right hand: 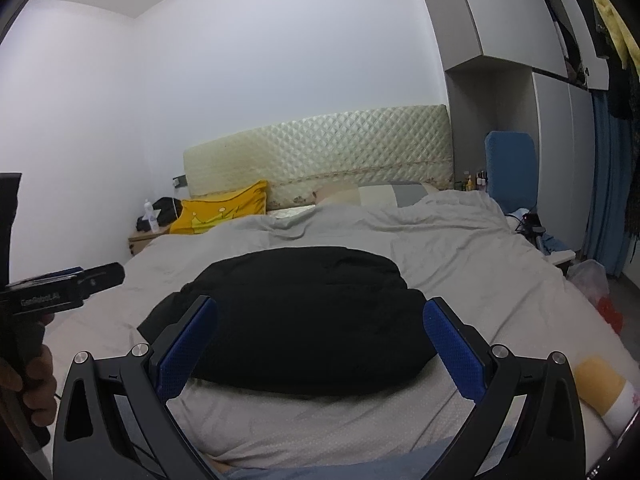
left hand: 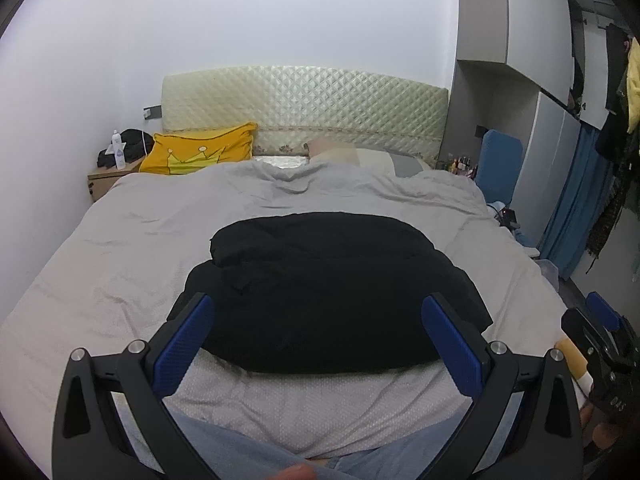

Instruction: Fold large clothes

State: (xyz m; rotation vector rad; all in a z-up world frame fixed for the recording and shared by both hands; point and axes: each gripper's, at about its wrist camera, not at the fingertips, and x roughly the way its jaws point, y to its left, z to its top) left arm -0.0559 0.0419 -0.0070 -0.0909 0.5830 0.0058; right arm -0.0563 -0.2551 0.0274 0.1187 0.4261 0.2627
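Both pairs of jaws stand spread, pinching nothing: the left gripper (left hand: 318,312) and right gripper (right hand: 320,314) hover level above the near edge of the bed (left hand: 120,248). One black garment (left hand: 320,292), folded into a bundle, lies mid-bed just beyond them. "GenRobot.AI" reads on the left gripper's side. One yellow pillow (left hand: 198,154) sits far left.

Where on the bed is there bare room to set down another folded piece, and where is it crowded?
Free: the grey bedcover left of the black garment, and the strip between the garment and the yellow pillow. Also free: the bedcover right of the garment, toward the blue chair. Crowded: the middle, under the garment, and the head end with pillows. Both grippers, left and right, are open and empty.
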